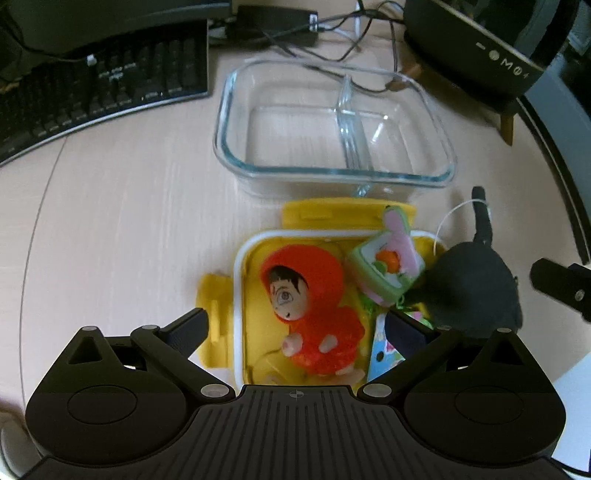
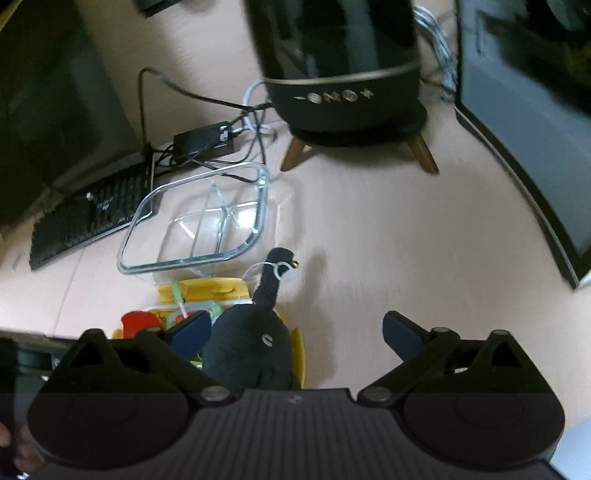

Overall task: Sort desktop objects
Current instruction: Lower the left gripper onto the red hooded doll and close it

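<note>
A yellow lid-like tray [image 1: 295,216] lies on the desk holding a doll in a red hood [image 1: 314,306], a green and pink toy [image 1: 388,266], a colourful card [image 1: 382,350] and a black plush bird [image 1: 469,284]. My left gripper [image 1: 295,325] hovers open above the doll, its fingers either side of it. Beyond the tray stands an empty two-compartment glass container [image 1: 332,122]. In the right wrist view the black plush bird [image 2: 251,343] sits between the fingers of my open right gripper [image 2: 295,332], nearer the left finger. The glass container [image 2: 199,218] lies further ahead.
A black keyboard [image 1: 99,85] lies at the far left, with cables and a power brick [image 1: 277,26] behind the container. A black speaker on wooden legs [image 2: 351,92] stands at the back right. A dark monitor edge [image 2: 517,129] borders the right side.
</note>
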A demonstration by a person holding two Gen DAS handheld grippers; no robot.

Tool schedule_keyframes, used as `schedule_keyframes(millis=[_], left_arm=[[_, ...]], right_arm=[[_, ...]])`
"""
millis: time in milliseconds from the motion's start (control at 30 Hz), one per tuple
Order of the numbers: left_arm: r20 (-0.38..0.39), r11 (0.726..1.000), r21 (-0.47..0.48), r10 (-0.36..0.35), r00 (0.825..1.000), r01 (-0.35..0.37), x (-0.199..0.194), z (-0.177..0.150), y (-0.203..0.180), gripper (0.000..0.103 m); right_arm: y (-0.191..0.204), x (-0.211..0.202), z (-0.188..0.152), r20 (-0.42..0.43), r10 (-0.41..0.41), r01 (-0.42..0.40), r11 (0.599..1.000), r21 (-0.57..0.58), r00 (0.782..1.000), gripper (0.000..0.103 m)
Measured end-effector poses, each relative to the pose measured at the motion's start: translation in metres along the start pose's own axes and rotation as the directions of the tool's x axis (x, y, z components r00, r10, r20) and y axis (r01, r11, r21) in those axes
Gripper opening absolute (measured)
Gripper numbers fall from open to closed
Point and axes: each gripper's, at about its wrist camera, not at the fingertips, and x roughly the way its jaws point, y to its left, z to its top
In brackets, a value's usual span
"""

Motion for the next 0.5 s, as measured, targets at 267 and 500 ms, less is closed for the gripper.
schedule_keyframes(millis=[267, 500], left_arm=[[-0.075, 0.999, -0.02, -0.033, 0.997, 0.031, 0.01, -0.005, 0.001, 0.103], [-0.08, 0.996, -0.074, -0.065, 0.995, 0.059, 0.01, -0.008, 0.007, 0.103]], right_arm=[[-0.008, 0.006, 0.009, -0.04, 0.035, -0.032, 0.997, 0.063, 0.999, 0.094], [-0.014, 0.011, 0.018, -0.074, 0.067, -0.058, 0.991, 0.119, 0.995, 0.091]])
